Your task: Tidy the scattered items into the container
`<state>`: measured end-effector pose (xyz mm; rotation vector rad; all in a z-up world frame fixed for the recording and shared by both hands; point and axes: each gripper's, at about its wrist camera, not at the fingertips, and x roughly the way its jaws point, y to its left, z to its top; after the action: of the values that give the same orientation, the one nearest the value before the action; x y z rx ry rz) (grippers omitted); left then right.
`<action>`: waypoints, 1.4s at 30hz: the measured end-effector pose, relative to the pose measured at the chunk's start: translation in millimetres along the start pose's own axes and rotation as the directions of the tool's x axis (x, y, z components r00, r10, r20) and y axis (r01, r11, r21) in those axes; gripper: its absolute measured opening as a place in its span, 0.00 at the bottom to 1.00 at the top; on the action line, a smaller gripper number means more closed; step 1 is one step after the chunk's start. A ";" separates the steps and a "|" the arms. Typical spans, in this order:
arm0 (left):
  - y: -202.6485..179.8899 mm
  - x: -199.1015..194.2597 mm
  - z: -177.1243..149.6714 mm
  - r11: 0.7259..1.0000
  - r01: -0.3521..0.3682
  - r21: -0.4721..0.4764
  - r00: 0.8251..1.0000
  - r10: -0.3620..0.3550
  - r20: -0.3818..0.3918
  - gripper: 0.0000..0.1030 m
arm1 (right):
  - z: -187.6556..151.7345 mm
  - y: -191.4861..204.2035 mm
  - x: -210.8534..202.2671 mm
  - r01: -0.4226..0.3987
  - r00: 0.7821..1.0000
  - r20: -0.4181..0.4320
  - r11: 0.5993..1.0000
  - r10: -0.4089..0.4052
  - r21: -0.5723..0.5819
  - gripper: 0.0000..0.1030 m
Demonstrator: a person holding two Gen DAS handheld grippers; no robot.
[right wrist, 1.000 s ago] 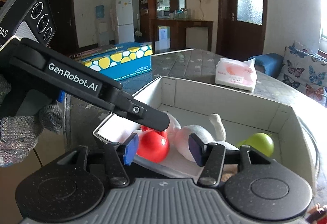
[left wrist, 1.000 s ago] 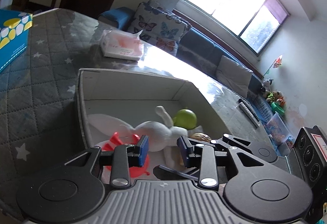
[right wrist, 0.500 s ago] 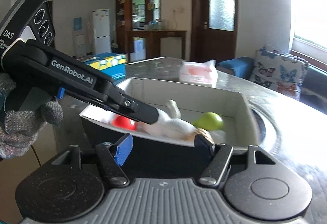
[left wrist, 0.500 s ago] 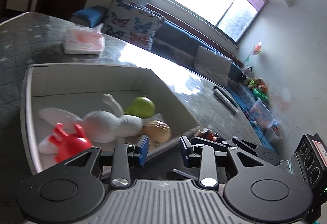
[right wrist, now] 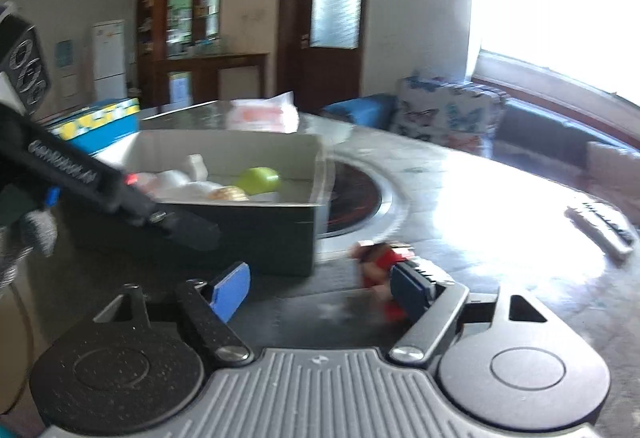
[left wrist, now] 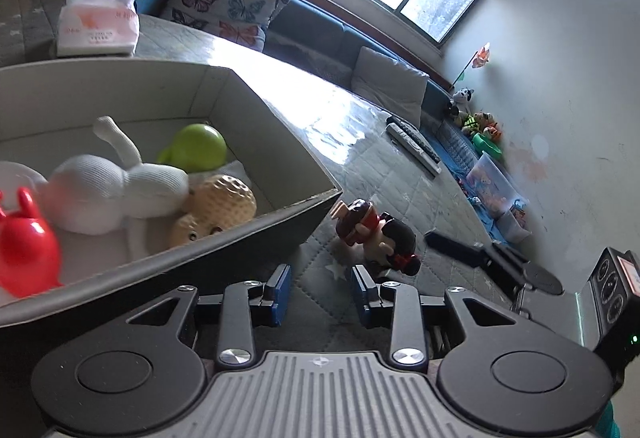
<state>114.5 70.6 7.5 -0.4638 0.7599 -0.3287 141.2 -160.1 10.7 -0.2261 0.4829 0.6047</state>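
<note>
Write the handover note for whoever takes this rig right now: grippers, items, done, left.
Left gripper: open, empty, low over the table just outside the box.
Right gripper: jaws opening, nothing gripped; the figurine sits by its right finger.
Done: red toy, white plush, green ball and tan toy lie in the box.
Left: the red-and-black figurine lies on the table beside the box corner. Two remotes sit farther off; unclear whether they count.

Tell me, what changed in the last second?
Both grippers swung away from the box towards the doll lying on the table beside it. The right gripper has its jaws opening, empty. The left gripper stayed open; the toys in the box stayed put.
</note>
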 end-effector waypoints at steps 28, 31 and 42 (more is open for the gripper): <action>5.9 25.6 -3.6 0.998 0.025 -0.059 0.999 -0.028 -0.039 0.34 | -25.0 -34.5 34.8 -0.014 0.990 -0.138 0.999 0.020 0.050 0.60; 5.2 24.0 -5.4 0.998 0.035 -0.051 0.998 -0.037 -0.043 0.35 | -28.9 -24.8 23.2 -0.038 0.989 -0.138 0.998 0.044 0.046 0.60; 4.9 8.9 -10.7 0.996 0.086 -0.008 0.996 -0.086 -0.029 0.36 | -39.3 7.6 -6.9 -0.186 0.974 -0.126 0.982 0.190 0.047 0.60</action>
<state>113.4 67.8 -7.0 -0.5000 0.7712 -0.4138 117.3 -170.8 -20.4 -0.1887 0.6454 0.7689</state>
